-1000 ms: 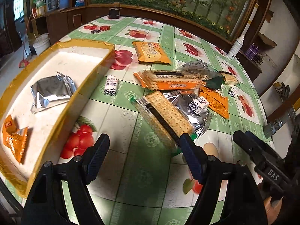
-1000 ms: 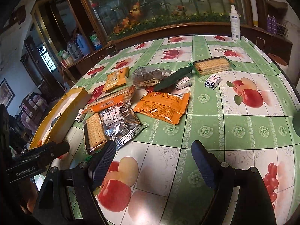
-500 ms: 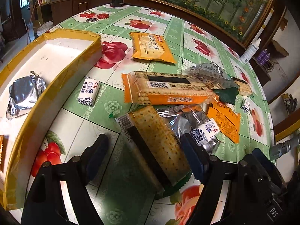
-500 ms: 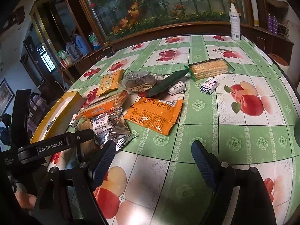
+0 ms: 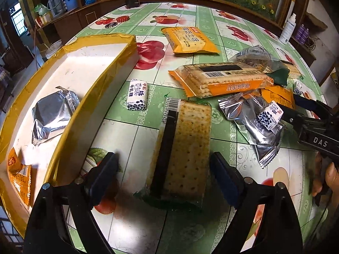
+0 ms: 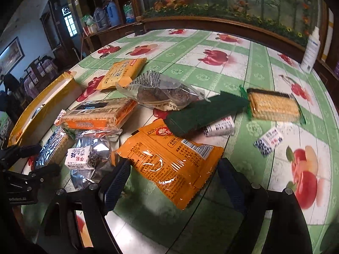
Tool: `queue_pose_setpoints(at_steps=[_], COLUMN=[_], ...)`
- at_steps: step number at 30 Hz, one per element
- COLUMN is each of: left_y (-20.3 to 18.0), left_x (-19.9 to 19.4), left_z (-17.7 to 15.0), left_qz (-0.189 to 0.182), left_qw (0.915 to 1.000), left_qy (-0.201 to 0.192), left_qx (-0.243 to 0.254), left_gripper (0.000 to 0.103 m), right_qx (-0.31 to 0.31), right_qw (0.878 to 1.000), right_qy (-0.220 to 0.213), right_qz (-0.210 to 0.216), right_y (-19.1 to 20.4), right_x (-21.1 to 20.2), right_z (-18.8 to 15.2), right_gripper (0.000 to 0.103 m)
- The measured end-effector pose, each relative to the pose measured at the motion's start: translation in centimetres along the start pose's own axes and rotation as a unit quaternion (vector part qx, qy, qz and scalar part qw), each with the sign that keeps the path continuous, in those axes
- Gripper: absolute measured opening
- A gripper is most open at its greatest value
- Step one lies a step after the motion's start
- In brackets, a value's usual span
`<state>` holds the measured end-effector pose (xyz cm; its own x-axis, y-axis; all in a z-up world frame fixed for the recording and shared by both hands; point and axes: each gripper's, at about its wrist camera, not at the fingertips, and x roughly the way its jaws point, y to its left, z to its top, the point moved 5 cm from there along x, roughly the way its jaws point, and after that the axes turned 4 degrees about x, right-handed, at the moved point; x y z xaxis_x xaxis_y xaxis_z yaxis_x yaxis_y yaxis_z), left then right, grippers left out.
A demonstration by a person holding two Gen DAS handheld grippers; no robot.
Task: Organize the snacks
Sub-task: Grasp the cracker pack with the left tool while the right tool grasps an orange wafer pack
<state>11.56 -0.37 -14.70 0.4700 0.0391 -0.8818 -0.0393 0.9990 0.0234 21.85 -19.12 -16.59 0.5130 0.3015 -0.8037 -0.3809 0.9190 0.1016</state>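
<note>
Fruit-print tablecloth [image 5: 186,228]: both tongs [image 5: 164,173] [image 6: 171,182] gape empty, left straddling a cracker pack [image 5: 186,146], its label seemingly unreadable.

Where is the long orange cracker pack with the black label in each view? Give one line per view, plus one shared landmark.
Left wrist view: the orange cracker pack lies right of centre in the upper half, beyond the open left claw.
Right wrist view: the pack lies left of centre at mid height.
Shared landmark: the yellow-edged box, to the left of the pack in both views.
</note>
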Motion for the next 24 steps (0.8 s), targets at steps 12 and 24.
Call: queue_pose_setpoints(at_steps=[12,24], left_y=[-0.2,-0.3], left_x=[0.3,0.0], left_z=[0.7,0.3], left_qz=[0.004,-0.001], left_qw=[0.9999,0.9999], left_qy=[-0.013,-0.012], left_qx=[-0.003,0.004], left_gripper=[0.086,0.086], right_qx=[0.026,0.117], right_qw=[0.999,0.992], right_qy=[0.006,-0.008], right_qz=[0.025,0.055], right_y=[-0.1,-2.0], right_x=[-0.9,-1.3], right_z=[-0.1,0.7], right_gripper=[0.011,0.06])
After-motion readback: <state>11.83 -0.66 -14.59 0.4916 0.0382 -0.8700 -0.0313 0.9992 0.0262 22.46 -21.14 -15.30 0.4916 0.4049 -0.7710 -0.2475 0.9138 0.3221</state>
